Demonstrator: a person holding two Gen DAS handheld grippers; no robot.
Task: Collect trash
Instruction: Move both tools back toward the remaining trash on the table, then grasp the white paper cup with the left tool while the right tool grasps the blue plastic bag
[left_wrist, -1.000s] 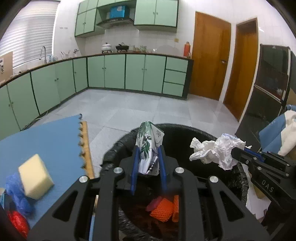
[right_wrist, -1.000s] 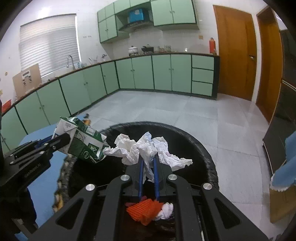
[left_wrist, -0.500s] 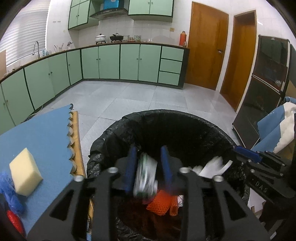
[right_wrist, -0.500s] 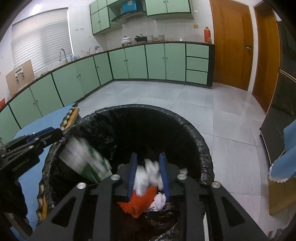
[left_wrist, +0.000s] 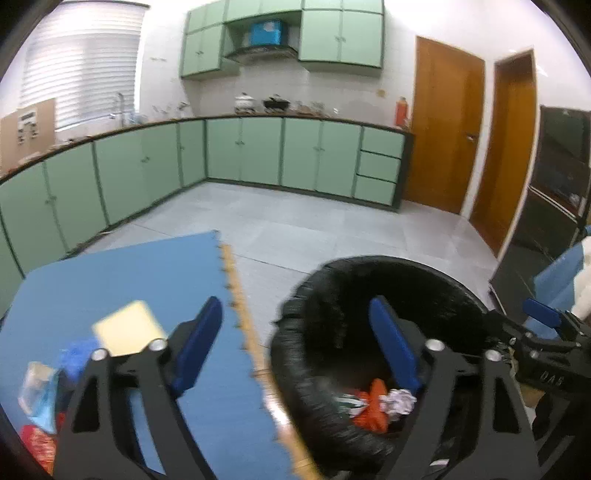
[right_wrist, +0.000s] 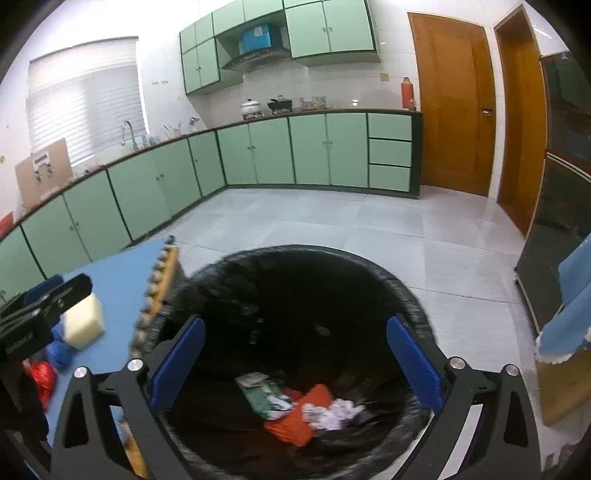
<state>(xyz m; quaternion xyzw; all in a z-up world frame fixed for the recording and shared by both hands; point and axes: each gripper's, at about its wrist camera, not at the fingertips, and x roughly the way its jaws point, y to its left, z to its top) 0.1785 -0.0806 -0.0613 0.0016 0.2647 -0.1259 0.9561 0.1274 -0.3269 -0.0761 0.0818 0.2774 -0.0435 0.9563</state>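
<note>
A black-lined trash bin (right_wrist: 369, 269) stands beside a blue mat (left_wrist: 110, 280). Inside it lie a green and white carton (right_wrist: 264, 393), crumpled white tissue (right_wrist: 332, 410) and orange netting (right_wrist: 295, 424); they also show in the left wrist view, with the tissue (left_wrist: 400, 398) beside the netting (left_wrist: 373, 410). My right gripper (right_wrist: 295, 343) is open and empty above the bin. My left gripper (left_wrist: 295, 325) is open and empty over the bin's left rim (left_wrist: 291, 354) and the mat edge. A yellow sponge (left_wrist: 127, 326), blue trash (left_wrist: 79, 354) and red trash (left_wrist: 33, 441) lie on the mat.
A wooden table edge (left_wrist: 251, 332) runs between mat and bin. A clear wrapper (left_wrist: 35, 387) lies at the mat's left. Green cabinets (left_wrist: 258, 155) line the far walls across a tiled floor (left_wrist: 332, 229). A blue cloth (right_wrist: 569, 306) hangs at right.
Both grippers opened; the carton and the tissue dropped into the bin. My left gripper has shifted left toward the mat.
</note>
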